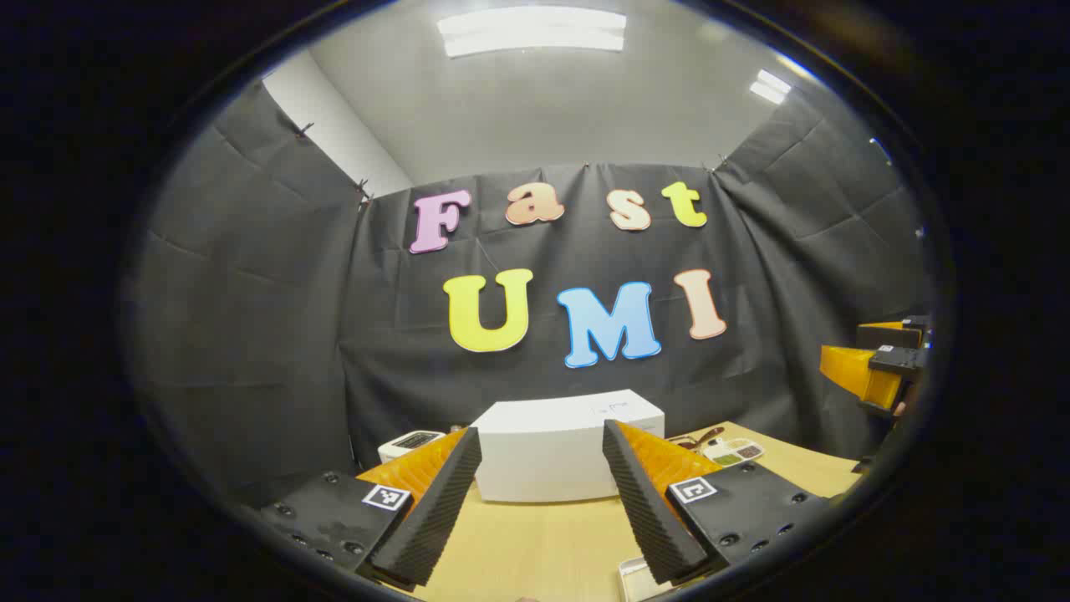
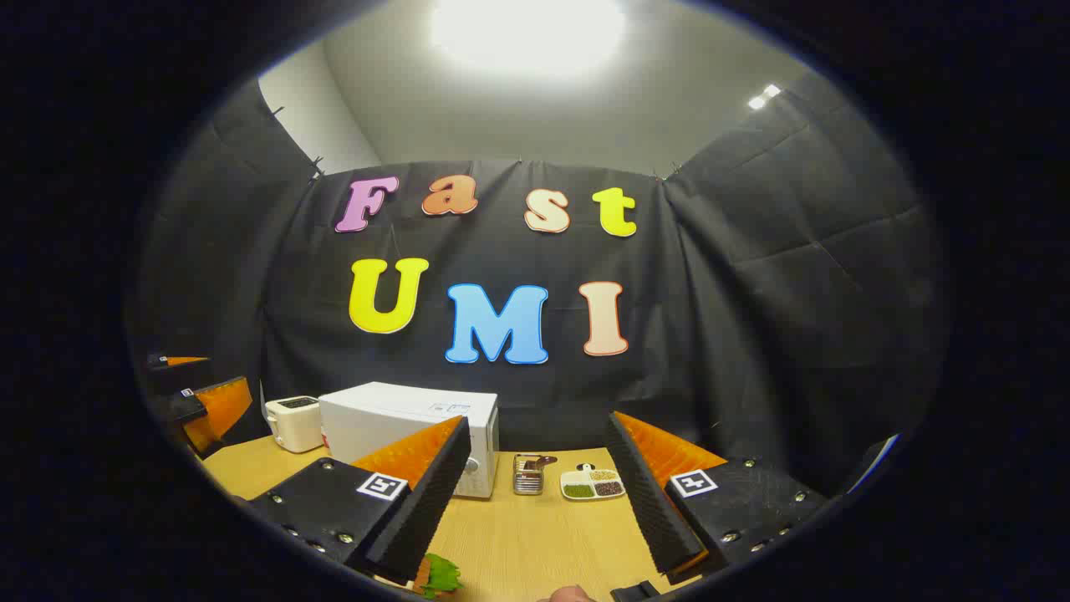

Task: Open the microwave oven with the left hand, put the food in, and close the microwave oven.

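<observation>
Microwave oven is standing on the far part of the wooden table, white, with its door shut; in the right gripper view a white toaster is sitting just left of it, while a small metal rack and a divided white dish holding green, pale and dark food are lying to its right; something green is showing at the near edge below the left finger. Left gripper is hovering above the table with its tongs released and wide apart, framing the microwave oven; nothing is lying between them. Right gripper is likewise hovering released, its tongs spread and holding nothing, with the rack and dish showing between them farther off.
</observation>
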{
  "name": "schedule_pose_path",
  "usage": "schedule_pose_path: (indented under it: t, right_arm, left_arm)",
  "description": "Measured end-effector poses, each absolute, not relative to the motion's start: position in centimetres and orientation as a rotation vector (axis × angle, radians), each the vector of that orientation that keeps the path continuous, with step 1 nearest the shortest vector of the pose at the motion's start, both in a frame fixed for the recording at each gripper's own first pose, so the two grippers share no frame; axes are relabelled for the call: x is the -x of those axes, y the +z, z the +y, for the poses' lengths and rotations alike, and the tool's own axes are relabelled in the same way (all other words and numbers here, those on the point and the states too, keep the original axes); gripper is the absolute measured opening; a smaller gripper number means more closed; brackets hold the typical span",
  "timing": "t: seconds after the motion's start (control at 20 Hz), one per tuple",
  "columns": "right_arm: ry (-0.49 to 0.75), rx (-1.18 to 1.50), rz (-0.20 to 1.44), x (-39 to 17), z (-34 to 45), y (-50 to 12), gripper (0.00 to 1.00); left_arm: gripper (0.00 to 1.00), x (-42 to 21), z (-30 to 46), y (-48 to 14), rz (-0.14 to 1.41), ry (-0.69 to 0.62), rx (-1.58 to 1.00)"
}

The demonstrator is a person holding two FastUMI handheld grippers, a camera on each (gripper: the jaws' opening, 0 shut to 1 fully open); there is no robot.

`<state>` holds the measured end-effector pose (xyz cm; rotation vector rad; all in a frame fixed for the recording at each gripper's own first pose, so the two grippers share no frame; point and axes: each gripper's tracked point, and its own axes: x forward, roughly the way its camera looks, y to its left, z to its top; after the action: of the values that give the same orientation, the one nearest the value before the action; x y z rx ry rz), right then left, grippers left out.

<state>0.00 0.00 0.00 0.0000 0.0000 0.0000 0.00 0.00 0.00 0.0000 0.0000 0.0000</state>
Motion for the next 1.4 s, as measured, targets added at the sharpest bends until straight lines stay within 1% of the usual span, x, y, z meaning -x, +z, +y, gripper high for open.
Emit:
schedule_pose_path:
  t: [0.2,0.25,0.35,0.65,0.7,0.75,0.8,1.15,1.4]
  right_arm:
    - [-0.01,0.004,-0.022,-0.4,-0.8,0.8,0.98]
    - [-0.009,0.006,-0.023,-0.5,-0.9,0.7,0.98]
    - [-0.004,0.007,-0.022,-0.6,-0.8,0.7,0.98]
    - [0.024,0.017,-0.006,-1.1,-0.8,0.1,0.98]
    - [0.027,0.022,-0.007,-1.2,-0.8,0.0,0.98]
    - [0.031,0.025,-0.009,-1.4,-0.8,0.0,0.98]
    - [0.035,0.027,-0.011,-1.7,-0.9,0.1,0.98]
    - [0.078,0.032,-0.01,-3.1,-1.9,-0.5,0.98]
    - [0.124,0.007,-0.005,-3.4,-2.5,-0.7,0.98]
  left_arm:
    - [0.93,-0.2,0.0,0.4,-0.007,0.01,0.004]
    - [0.93,-0.2,0.1,0.2,-0.005,0.013,0.007]
    - [1.0,-0.2,0.3,0.2,-0.005,0.023,0.009]
    - [1.0,-0.5,0.0,0.4,-0.012,0.037,0.014]
    - [0.97,-0.6,-0.1,0.4,-0.011,0.039,0.017]
    - [0.97,-0.6,-0.3,0.3,-0.011,0.04,0.019]
    - [1.0,-0.6,-0.6,0.3,-0.008,0.041,0.019]
    - [1.0,-1.3,-2.2,0.1,-0.003,0.055,0.043]
    - [1.0,-1.5,-1.9,1.2,-0.038,0.088,-0.029]
